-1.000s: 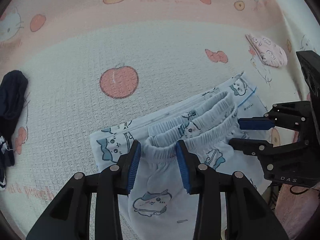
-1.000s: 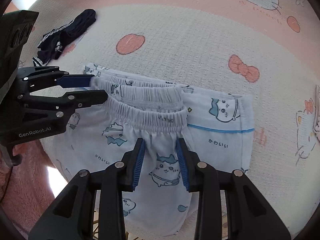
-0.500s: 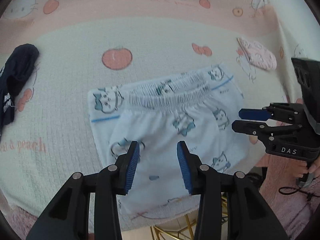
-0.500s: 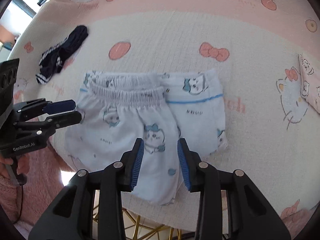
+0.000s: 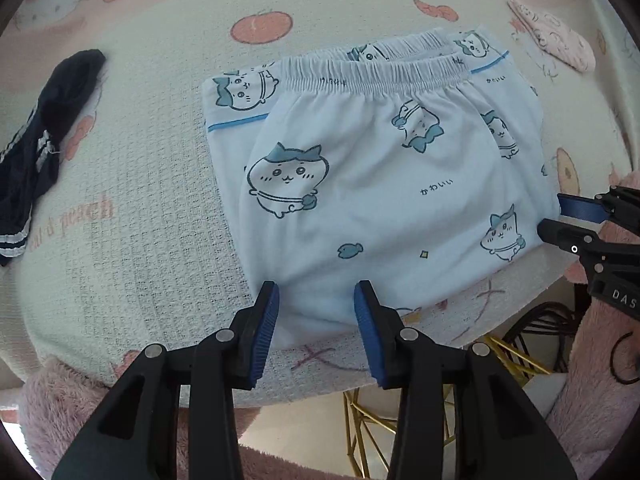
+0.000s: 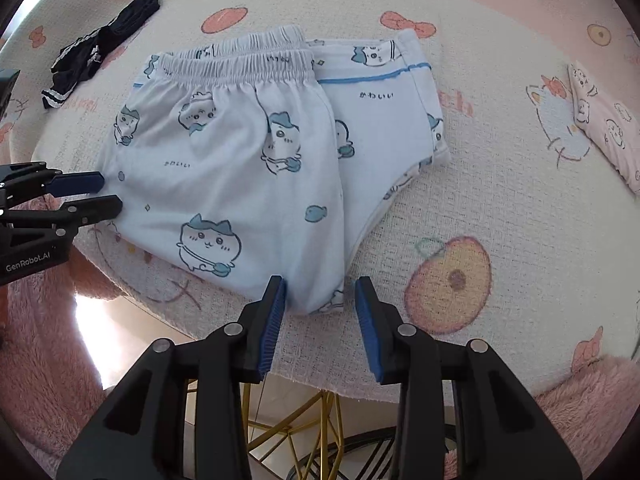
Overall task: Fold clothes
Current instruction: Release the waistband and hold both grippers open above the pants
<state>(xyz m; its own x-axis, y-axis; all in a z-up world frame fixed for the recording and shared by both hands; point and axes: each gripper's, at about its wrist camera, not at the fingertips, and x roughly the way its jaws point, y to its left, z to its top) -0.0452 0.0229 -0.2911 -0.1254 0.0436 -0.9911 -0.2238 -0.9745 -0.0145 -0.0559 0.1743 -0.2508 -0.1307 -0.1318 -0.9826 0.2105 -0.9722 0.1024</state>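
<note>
Pale blue cartoon-print shorts (image 5: 372, 184) were laid flat on the pink-and-cream blanket (image 5: 140, 240), waistband at the far side and the bottom edge near, close to the blanket's near border. They were seen stacked in layers, the top layer offset from a layer under it that showed a blue stripe.

The left gripper (image 5: 316, 312) was held over the near-left corner of the shorts, jaws spread, nothing pinched; fabric was seen between the pads but apart from them. The right gripper (image 6: 320, 304) was held over the near-right corner, jaws likewise spread and empty, with the corner tip lying between them.

Step judged: one fold laid down, both near corners lined up for the next grab. Next move judged to call for both claws being lowered onto the near edge, all layers being pinched together, and the near edge being carried toward the waistband. Risk noted: only the top layer being caught, so the stack would be skewed.

A dark striped garment (image 5: 44, 132) was left at the far left, and a folded pink piece (image 6: 604, 124) at the far right, both well apart from the shorts.
</note>
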